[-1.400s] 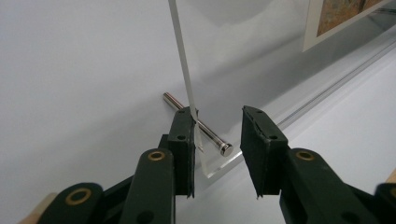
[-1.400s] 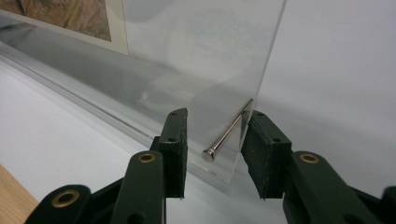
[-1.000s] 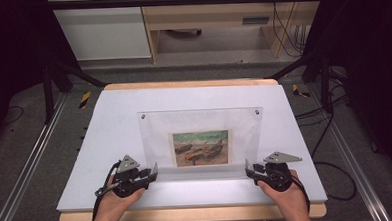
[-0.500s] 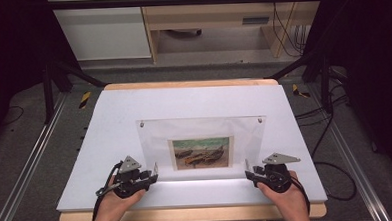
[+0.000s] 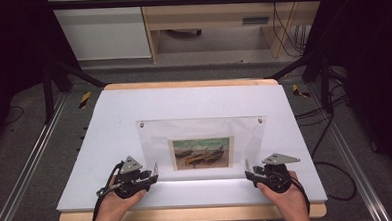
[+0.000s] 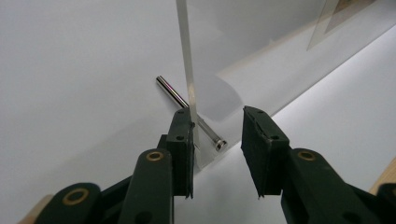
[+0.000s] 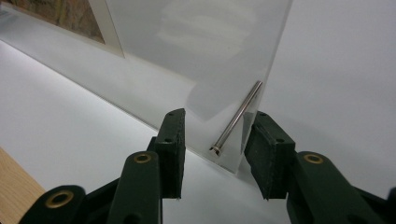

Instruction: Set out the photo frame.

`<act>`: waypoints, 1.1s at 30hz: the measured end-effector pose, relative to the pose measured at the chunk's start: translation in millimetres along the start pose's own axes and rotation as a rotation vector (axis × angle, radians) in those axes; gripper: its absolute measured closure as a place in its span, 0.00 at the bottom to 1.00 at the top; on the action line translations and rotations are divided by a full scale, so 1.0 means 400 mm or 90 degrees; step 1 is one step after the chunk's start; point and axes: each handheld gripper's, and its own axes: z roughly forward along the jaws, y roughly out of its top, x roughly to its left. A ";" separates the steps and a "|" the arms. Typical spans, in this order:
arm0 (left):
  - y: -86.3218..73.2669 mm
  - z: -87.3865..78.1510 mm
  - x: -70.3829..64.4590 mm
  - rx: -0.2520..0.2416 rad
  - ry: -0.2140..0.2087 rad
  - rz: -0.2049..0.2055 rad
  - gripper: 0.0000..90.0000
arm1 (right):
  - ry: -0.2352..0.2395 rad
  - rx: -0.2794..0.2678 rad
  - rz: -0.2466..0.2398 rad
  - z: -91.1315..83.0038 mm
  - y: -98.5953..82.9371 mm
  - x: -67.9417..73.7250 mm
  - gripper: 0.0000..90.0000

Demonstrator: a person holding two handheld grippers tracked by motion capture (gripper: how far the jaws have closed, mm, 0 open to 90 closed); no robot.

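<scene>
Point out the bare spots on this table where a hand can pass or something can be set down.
Free: the white tabletop behind the clear photo frame up to the far wooden edge, plus the strips beside its left and right edges. Crowded: the near strip, where the left gripper and right gripper sit at the frame's lower corners.

In the high view the painting point(image 5: 203, 152) inside the clear acrylic frame point(image 5: 201, 135) is too small to make out beyond brownish shapes under a greenish sky. The left gripper point(image 5: 151, 173) and right gripper point(image 5: 248, 171) meet the frame's lower corners there, but whether they pinch it is too small to tell. In the left gripper view the picture edge cuts off the frame's top, leaving one corner of the painting point(image 6: 343, 11), and the panel partly blurs the steel pin point(image 6: 190, 111). In the right gripper view the painting point(image 7: 60, 16) is cropped at the top edge.
</scene>
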 end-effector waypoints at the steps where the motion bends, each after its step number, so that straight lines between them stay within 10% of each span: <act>1: 0.000 0.001 -0.001 -0.001 0.001 0.000 0.70 | 0.001 0.000 -0.001 0.000 0.000 0.000 0.65; 33: 0.021 -0.008 -0.012 -0.100 0.001 0.019 0.04 | -0.029 -0.111 -0.068 -0.010 0.026 0.024 0.09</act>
